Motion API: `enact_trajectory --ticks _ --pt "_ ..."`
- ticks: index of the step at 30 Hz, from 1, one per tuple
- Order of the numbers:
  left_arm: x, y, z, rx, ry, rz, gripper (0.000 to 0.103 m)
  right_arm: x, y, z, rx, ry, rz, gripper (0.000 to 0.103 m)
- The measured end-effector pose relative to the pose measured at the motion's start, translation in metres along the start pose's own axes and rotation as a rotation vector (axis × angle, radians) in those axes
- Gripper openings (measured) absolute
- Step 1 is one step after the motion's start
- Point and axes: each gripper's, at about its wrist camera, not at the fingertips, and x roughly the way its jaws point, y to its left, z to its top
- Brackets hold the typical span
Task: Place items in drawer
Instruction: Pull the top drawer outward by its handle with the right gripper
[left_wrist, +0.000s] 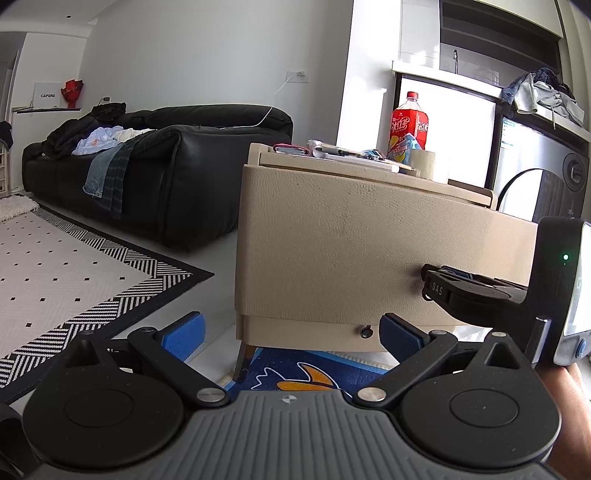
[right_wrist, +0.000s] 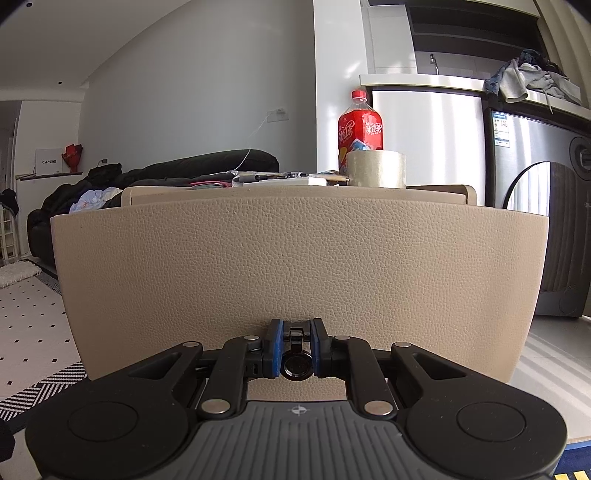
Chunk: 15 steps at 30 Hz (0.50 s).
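Observation:
A beige leather-textured drawer front (right_wrist: 295, 266) of a small cabinet fills the right wrist view and stands pulled out from the cabinet body; it also shows in the left wrist view (left_wrist: 351, 251). My right gripper (right_wrist: 297, 349) is shut on the drawer's small black pull handle (right_wrist: 296, 365); in the left wrist view the right gripper (left_wrist: 439, 284) touches the drawer front. My left gripper (left_wrist: 291, 332) is open and empty, low and to the left of the drawer. On the cabinet top lie a tape roll (right_wrist: 376, 169), a red drink bottle (right_wrist: 360, 123), pens and papers (right_wrist: 280, 179).
A black sofa (left_wrist: 155, 158) with clothes stands to the left. A patterned rug (left_wrist: 74, 266) covers the floor at left. A blue mat (left_wrist: 306, 373) lies under the cabinet. A washing machine (right_wrist: 543, 221) stands at right. A lower drawer knob (left_wrist: 365, 331) shows beneath.

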Motion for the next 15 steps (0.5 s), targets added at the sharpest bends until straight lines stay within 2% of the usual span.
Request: enact_trajectory --ticks 15 --pt "-0.010 0.003 0.002 -0.001 -0.016 0.005 0.103 -0.034 0.001 -0.007 0.029 0.006 -0.002 0.017"
